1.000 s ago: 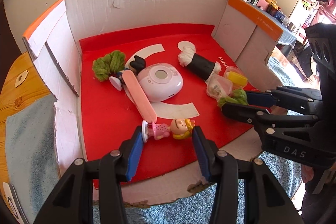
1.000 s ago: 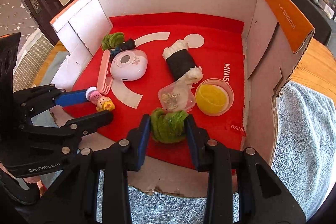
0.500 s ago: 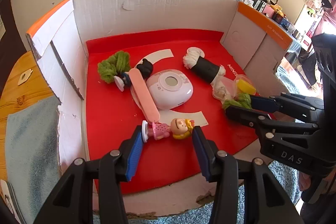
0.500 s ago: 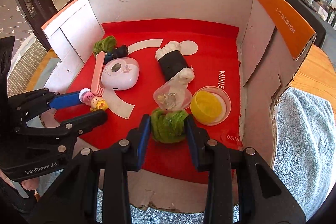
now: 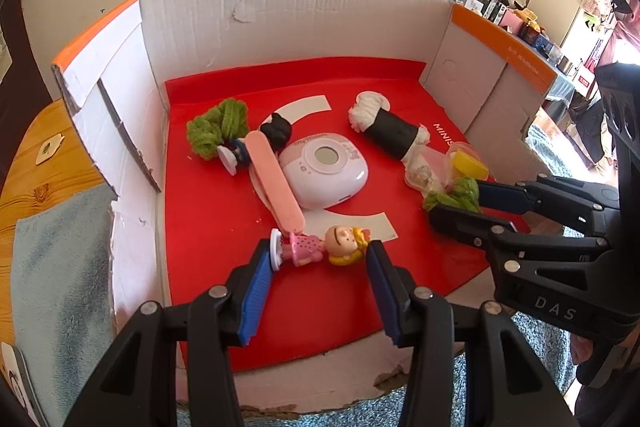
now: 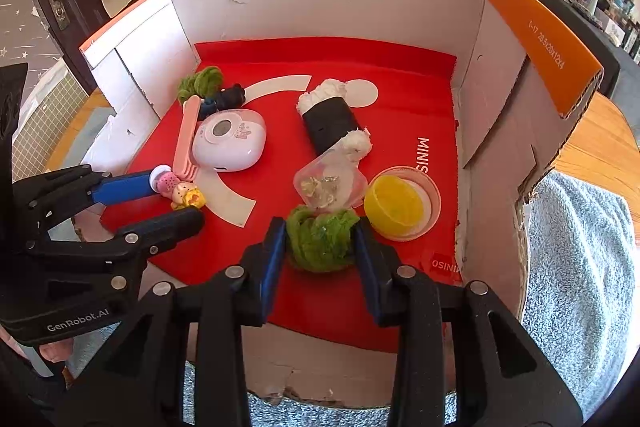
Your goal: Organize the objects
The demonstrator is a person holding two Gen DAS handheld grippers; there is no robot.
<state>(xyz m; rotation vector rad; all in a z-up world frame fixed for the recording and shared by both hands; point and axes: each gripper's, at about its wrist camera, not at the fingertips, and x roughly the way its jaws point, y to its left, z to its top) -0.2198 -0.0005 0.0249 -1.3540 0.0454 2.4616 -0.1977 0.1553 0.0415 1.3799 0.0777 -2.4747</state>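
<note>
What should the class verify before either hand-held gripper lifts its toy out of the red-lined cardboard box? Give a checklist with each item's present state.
1. Small blonde doll in pink dress lies between the left hand-held gripper fingers: ok.
2. Left fingers clamped on the doll: cannot tell; they touch or nearly touch each end.
3. Fuzzy green yarn ball centred in the right hand-held gripper: ok.
4. Right fingers pressing the ball's sides: ok.
5. Doll free of the long pink comb: not ok; the comb's end sits against it.
6. Ball free of the clear plastic lidded cup: not ok; they appear to touch.
</note>
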